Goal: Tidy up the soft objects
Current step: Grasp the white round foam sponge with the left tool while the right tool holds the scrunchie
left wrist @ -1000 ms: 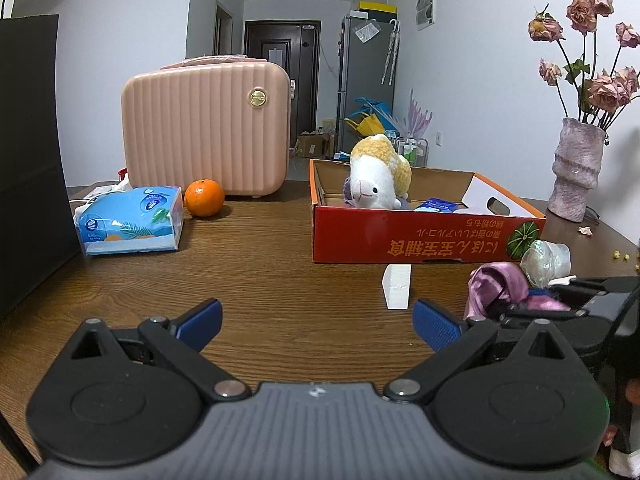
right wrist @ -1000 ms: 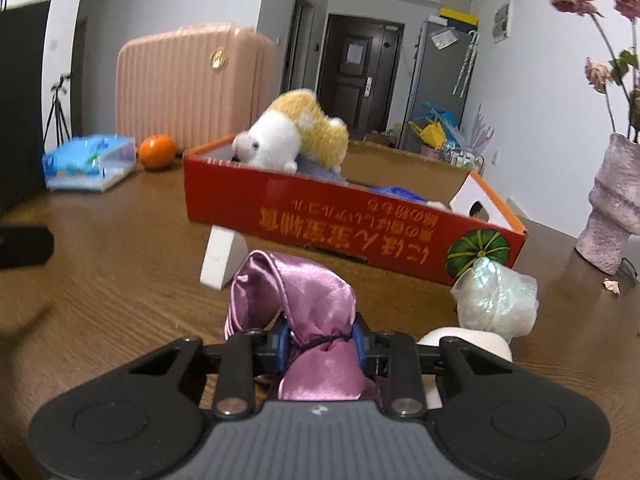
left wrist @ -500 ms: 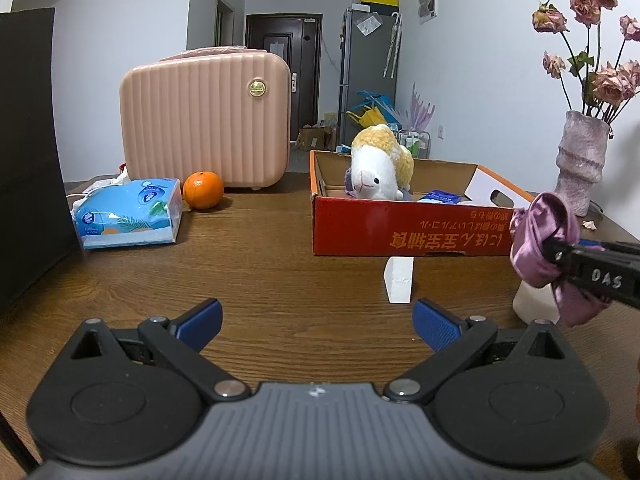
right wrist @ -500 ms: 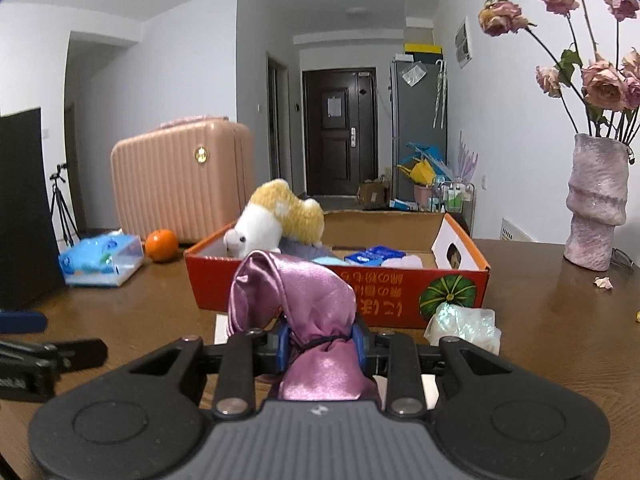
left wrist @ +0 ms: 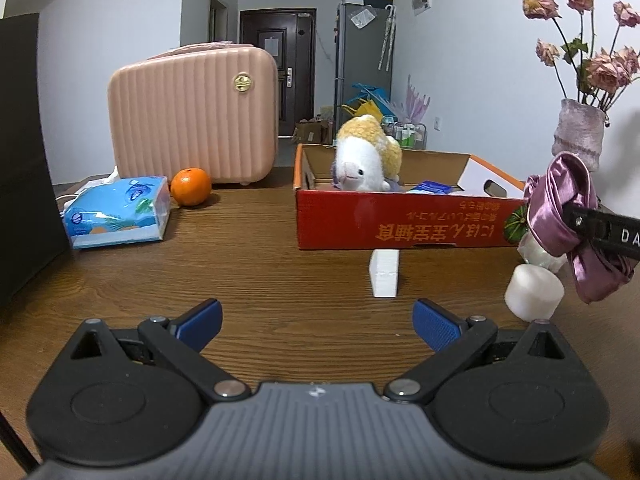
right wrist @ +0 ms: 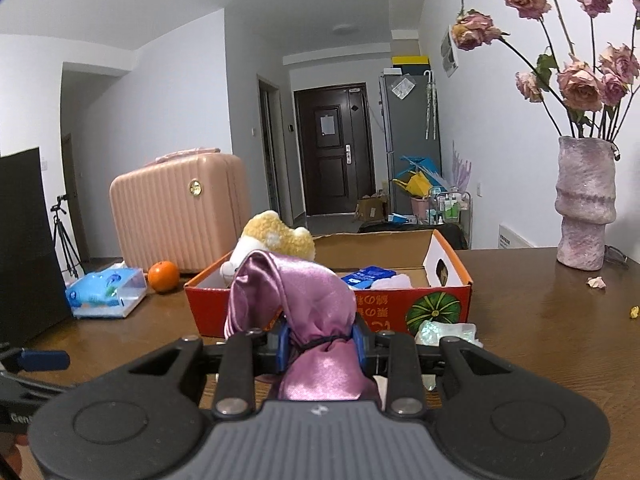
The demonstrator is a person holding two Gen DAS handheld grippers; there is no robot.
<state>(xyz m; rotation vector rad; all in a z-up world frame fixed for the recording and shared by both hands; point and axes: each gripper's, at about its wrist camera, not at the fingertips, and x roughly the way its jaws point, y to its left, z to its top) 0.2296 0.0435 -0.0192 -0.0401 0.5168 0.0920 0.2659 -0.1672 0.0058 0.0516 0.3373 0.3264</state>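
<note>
My right gripper is shut on a purple satin pouch, held in the air in front of the red cardboard box. In the left wrist view the purple satin pouch hangs at the far right, pinched by the right gripper. A white and yellow plush sheep lies in the red cardboard box with blue packets. My left gripper stands open, low over the table, with nothing between its fingers. A white foam block and a white foam cylinder rest on the table.
A pink suitcase, an orange and a blue tissue pack stand at the left. A vase of dried roses is at the right. An iridescent crinkled wrap lies by the box. A dark panel borders the left edge.
My right gripper has lifted the purple pouch off the table and turned level toward the box. The left gripper has stayed in place, open.
</note>
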